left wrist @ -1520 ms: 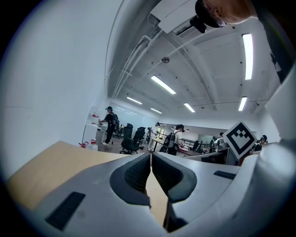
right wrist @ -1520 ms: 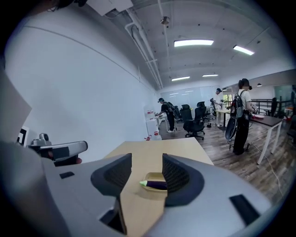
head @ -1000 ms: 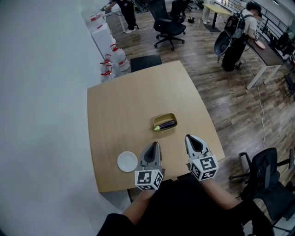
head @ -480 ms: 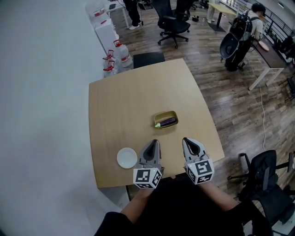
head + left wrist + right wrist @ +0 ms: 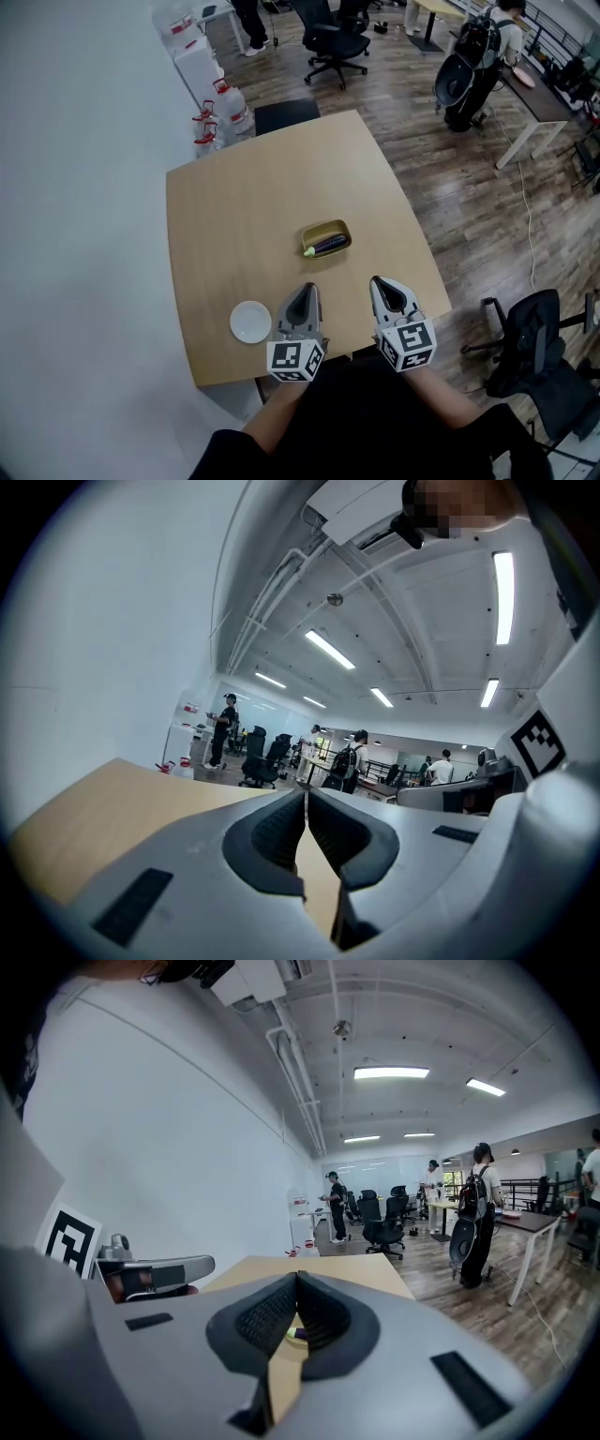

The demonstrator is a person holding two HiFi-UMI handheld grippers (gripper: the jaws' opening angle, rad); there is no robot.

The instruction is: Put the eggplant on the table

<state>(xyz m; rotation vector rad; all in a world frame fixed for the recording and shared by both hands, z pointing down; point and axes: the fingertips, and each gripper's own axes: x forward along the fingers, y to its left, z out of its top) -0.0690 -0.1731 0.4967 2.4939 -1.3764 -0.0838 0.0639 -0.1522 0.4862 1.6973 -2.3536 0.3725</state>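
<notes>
A dark purple eggplant [image 5: 329, 245] with a green stem lies in a small olive-yellow tray [image 5: 325, 228] near the middle of the wooden table [image 5: 244, 206]. My left gripper [image 5: 307, 290] hovers over the table's near edge, its jaws shut with nothing between them. My right gripper [image 5: 382, 283] sits beside it to the right, also shut and empty. Both point toward the tray, a short way behind it. In the right gripper view a sliver of the eggplant [image 5: 296, 1333] shows through the gap below the shut tips [image 5: 296, 1277]. The left gripper view shows its tips [image 5: 306, 791] closed over bare table.
A small white plate [image 5: 250, 322] lies on the table left of my left gripper. Office chairs [image 5: 525, 342] stand right of the table and beyond its far edge. Water jugs [image 5: 217, 111] sit by the wall. People stand at desks in the background.
The head view has shifted slightly, so the table and tray sit a bit further left and up. Both grippers stay in place, shut.
</notes>
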